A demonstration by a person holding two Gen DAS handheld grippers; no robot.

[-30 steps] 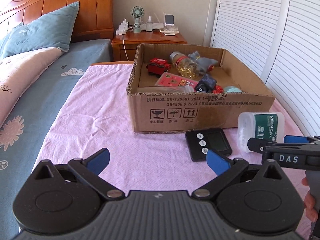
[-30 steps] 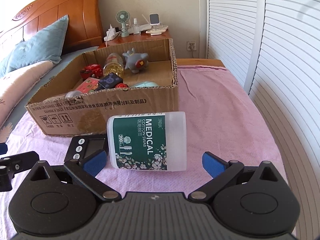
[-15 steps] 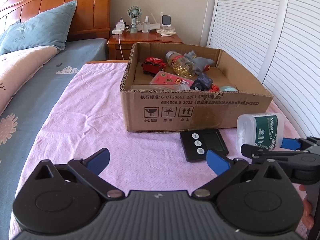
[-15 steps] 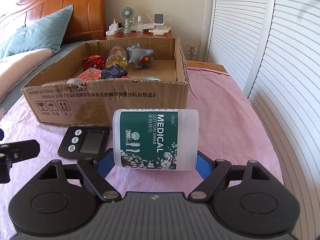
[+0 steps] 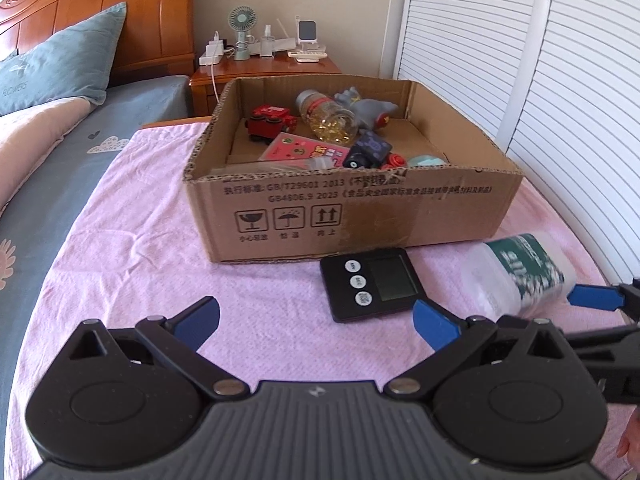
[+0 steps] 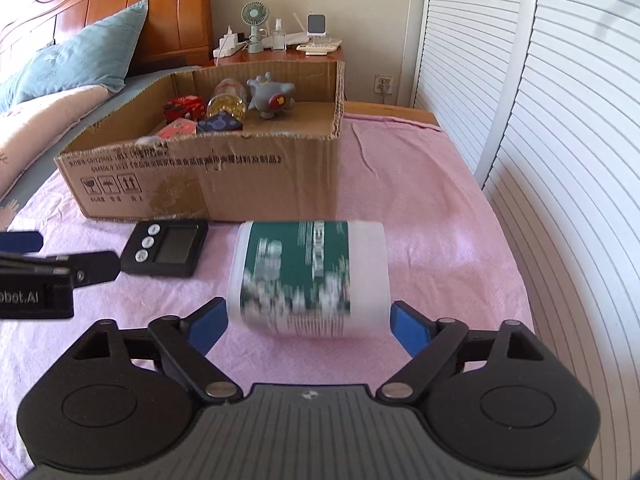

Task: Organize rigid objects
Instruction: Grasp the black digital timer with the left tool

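Note:
A clear cotton-swab jar [image 6: 308, 276] with a green label lies on its side between the blue pads of my right gripper [image 6: 308, 324], which is shut on its two ends; the jar looks motion-blurred. It also shows in the left wrist view [image 5: 520, 272]. A black digital timer [image 5: 370, 282] lies flat on the pink cloth in front of the cardboard box [image 5: 400, 212], also in the right wrist view [image 6: 168, 246]. My left gripper [image 5: 316, 320] is open and empty, just near-left of the timer.
The box [image 6: 240, 168] holds a red toy car [image 5: 270, 120], a jar of yellow capsules [image 5: 330, 120], a grey plush [image 5: 366, 106] and other small items. A bed with pillows lies left. Louvered doors [image 5: 560, 80] stand right. A nightstand [image 5: 264, 66] is behind.
My right gripper closed on the cotton-swab jar and lifted it a little; the jar now blurs. My left gripper drifted closer to the timer, still open.

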